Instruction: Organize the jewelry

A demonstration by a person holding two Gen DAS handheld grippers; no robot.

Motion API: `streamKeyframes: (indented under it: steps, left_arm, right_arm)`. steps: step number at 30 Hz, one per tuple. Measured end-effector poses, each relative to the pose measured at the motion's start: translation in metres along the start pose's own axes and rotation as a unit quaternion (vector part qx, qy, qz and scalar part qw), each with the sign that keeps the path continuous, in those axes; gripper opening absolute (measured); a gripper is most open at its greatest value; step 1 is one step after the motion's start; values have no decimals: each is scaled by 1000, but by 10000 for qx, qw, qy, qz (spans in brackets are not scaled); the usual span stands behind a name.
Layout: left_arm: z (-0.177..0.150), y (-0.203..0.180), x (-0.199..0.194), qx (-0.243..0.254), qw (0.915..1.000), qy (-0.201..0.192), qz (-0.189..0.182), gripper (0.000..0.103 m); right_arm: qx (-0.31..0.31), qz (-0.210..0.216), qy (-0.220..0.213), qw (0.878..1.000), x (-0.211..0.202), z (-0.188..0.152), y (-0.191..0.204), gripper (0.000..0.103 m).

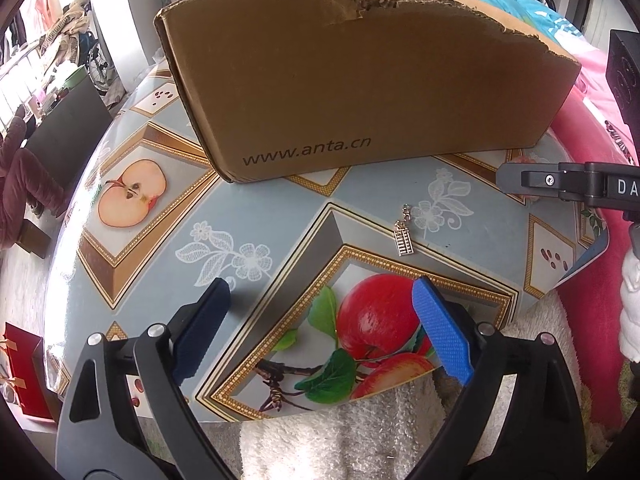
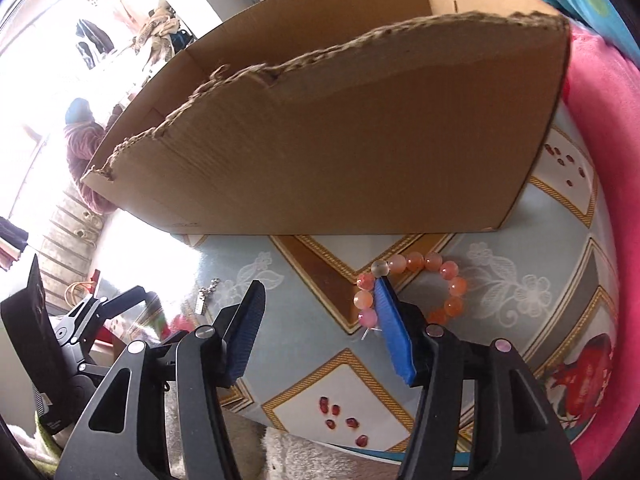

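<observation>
A small silver abacus-shaped pendant (image 1: 405, 237) on a short chain lies on the patterned table, just ahead of my open, empty left gripper (image 1: 322, 294); it also shows in the right wrist view (image 2: 203, 299). A bracelet of pink and orange beads (image 2: 416, 285) lies on the table in front of the open cardboard box (image 2: 340, 136). My right gripper (image 2: 320, 286) is open and empty; its right finger (image 2: 394, 332) overlaps the bracelet's left side. The box (image 1: 360, 80) stands at the back of the table in the left wrist view.
The table (image 1: 256, 216) has a glossy fruit-print cover. A white fluffy towel (image 1: 340, 436) hangs at its near edge. Pink bedding (image 2: 608, 160) lies to the right. The other gripper's arm (image 1: 568, 184) reaches in from the right.
</observation>
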State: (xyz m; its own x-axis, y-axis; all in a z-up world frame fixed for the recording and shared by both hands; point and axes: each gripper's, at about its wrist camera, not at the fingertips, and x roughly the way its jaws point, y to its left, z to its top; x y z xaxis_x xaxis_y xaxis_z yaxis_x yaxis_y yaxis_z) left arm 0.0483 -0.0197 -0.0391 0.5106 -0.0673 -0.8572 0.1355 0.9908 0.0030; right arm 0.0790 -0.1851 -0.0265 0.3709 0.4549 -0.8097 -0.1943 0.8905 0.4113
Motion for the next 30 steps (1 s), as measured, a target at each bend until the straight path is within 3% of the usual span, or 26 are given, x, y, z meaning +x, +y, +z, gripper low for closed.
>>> streamKeyframes:
  steps: [7, 17, 22, 26, 30]
  left_arm:
    - [0, -1, 0, -8, 10000, 4, 6, 89]
    - [-1, -1, -1, -3, 10000, -7, -3, 89]
    - [-6, 3, -16, 30, 9982, -561, -210, 88]
    - [-7, -1, -27, 241, 9941, -900, -549, 74]
    - [-7, -15, -23, 545, 9923, -791, -777, 49]
  right_arm:
    - [-90, 308, 104, 9994, 10, -6, 22, 60]
    - [230, 700, 125, 9972, 15, -4, 19, 62]
    - [464, 930, 152, 9945, 15, -8, 10, 62]
    - [526, 1008, 107, 9935, 15, -10, 7, 62]
    - [550, 1085, 49, 9926, 13, -14, 5, 62]
